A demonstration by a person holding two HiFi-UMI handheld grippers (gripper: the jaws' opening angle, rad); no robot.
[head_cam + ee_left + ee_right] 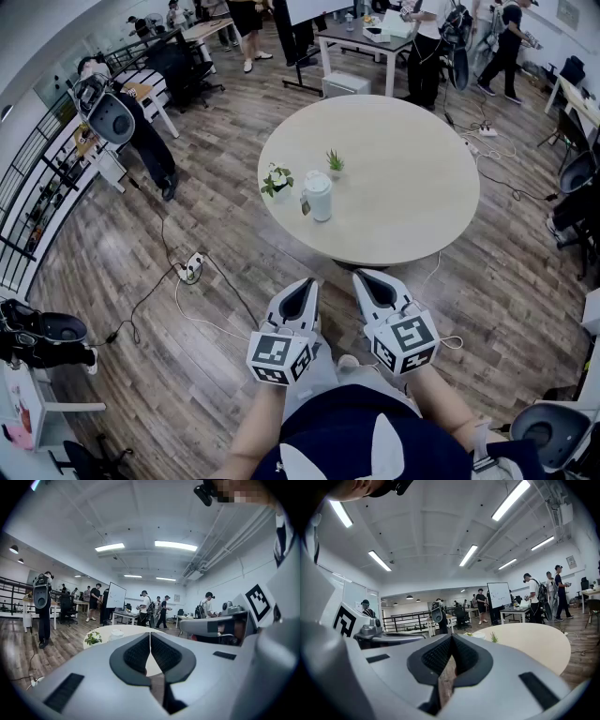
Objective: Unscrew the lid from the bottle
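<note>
Two grippers were held side by side near the person's body, short of the round table's near edge: the left gripper (302, 286) and the right gripper (367, 278), each with its jaws pressed together and nothing between them. The white bottle (319, 197) stood upright on the table (412, 178), left of its middle and well apart from both grippers. A small potted plant (277, 180) stood just left of the bottle, and a smaller green plant (335, 161) just beyond it.
</note>
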